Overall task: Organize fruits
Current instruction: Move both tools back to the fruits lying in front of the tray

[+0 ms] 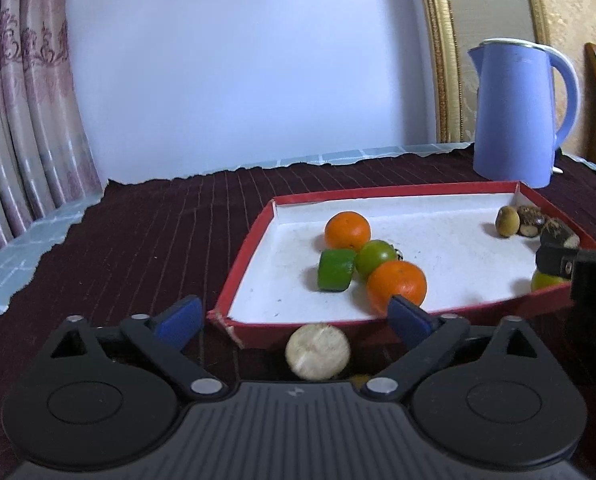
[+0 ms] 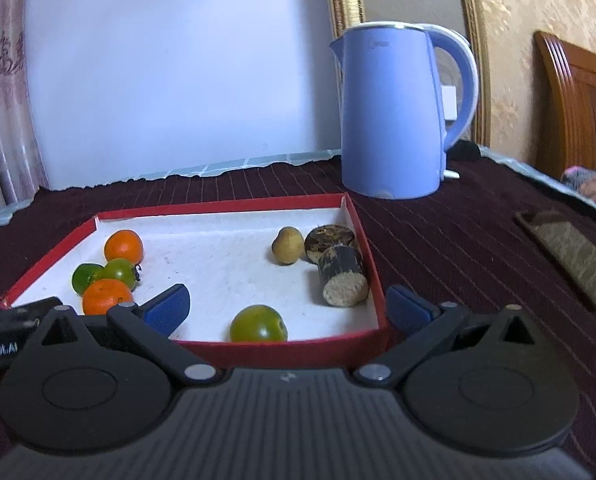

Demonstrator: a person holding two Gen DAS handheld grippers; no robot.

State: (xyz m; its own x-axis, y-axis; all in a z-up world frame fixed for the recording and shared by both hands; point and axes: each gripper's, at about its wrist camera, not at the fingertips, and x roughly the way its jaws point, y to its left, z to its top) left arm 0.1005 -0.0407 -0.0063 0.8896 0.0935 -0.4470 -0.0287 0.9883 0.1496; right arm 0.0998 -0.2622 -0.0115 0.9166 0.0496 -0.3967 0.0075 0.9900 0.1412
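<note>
A: Right wrist view: right gripper [image 2: 287, 309] spread, empty. Shallow red-rimmed box [image 2: 372, 264] holds two glossy oranges [image 2: 123, 245], three greens.

B: Left gripper [image 1: 296, 317] spread; pale rough disc [image 1: 318, 352] outside, touching box.

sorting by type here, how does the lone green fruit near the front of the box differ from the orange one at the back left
The green fruit is olive green; the orange fruit is bright orange. The green fruit sits alone by the front wall of the red box, while the orange fruit sits at the back left beside a cluster of other fruits. Both are round, similar in size, and rest on the box's white floor.
</note>
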